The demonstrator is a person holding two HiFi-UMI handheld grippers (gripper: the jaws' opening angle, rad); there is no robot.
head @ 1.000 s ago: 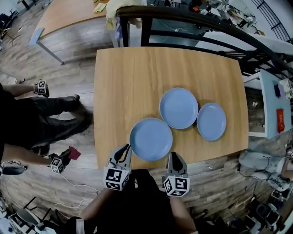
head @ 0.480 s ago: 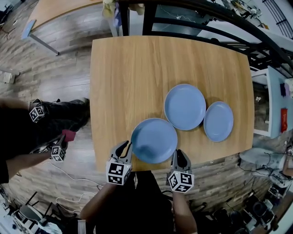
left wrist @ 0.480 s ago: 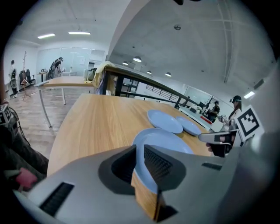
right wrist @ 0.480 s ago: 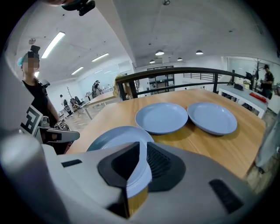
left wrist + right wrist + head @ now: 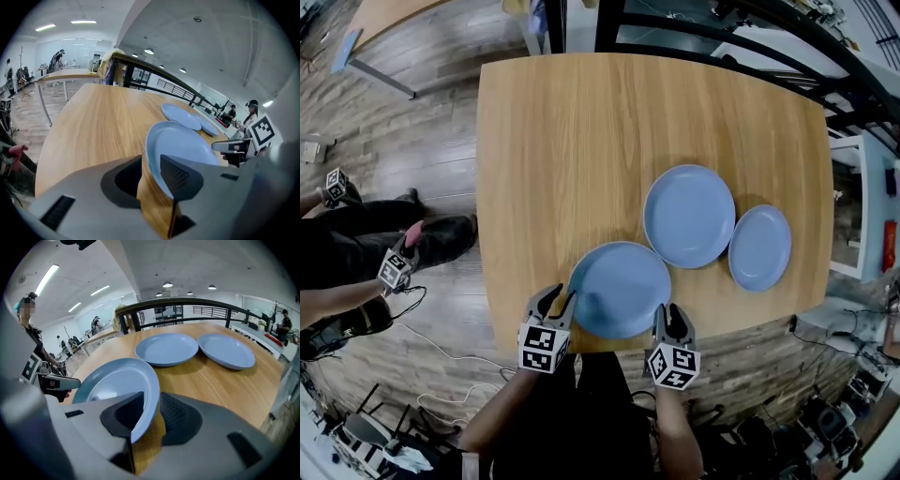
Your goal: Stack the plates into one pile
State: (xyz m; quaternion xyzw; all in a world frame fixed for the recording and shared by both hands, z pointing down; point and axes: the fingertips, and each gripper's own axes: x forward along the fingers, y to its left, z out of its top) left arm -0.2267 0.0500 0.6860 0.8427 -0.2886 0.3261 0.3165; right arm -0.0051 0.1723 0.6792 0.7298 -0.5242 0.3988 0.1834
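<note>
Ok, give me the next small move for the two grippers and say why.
Probably close both on the near blue plate's rim. The left gripper and right gripper sit at its near edge with jaws opening. The rim stands between each pair but is not pressed, so nothing is held yet. The middle blue plate, a likely base for the pile, lies just beyond.

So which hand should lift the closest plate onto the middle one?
Probably right. The left gripper and the right gripper are both opening their jaws, with the near plate rim between them. The right one sits on the side toward the middle plate, so its carry looks shorter.
</note>
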